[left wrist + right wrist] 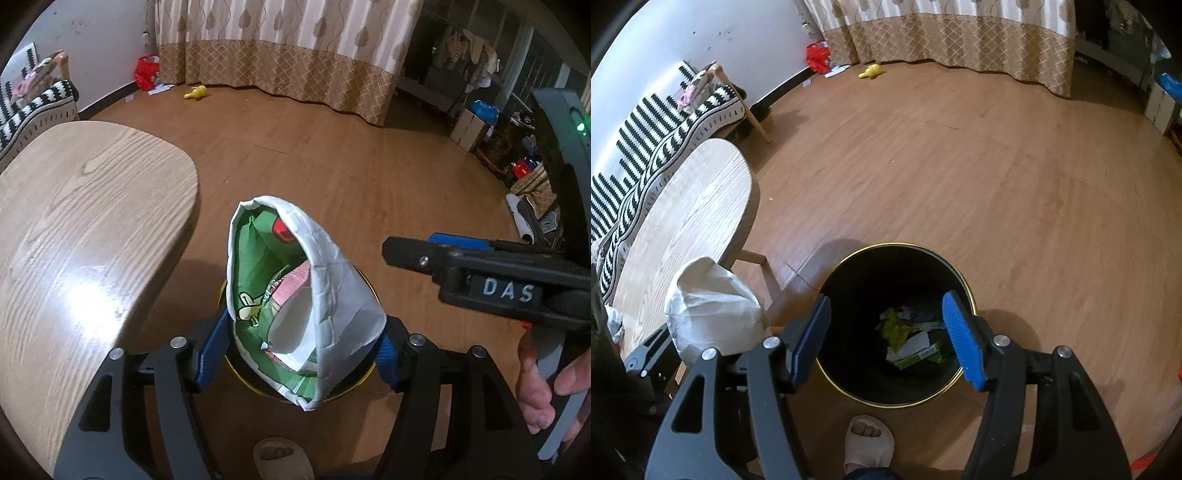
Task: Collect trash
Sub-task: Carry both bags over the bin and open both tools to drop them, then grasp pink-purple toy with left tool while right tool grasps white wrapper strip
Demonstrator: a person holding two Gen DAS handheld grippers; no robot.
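Note:
My left gripper (303,326) is shut on a crumpled paper bag (332,291), white outside and printed green inside, with its blue pads pressing both sides. The bag hangs over a black bin with a gold rim (364,380), mostly hidden behind it. In the right wrist view the same bin (897,244) stands open on the floor with green and white trash (912,343) at its bottom. My right gripper (886,301) is open above the bin's mouth, nothing between its pads. From the left wrist view, the right gripper (402,251) is just right of the bag. The bag (713,314) appears at the left.
A light wooden table (683,206) stands left of the bin, with a striped sofa (665,122) behind it. A slippered foot (868,439) is just in front of the bin. A yellow toy (870,71) and a red bag (818,57) lie by the curtain.

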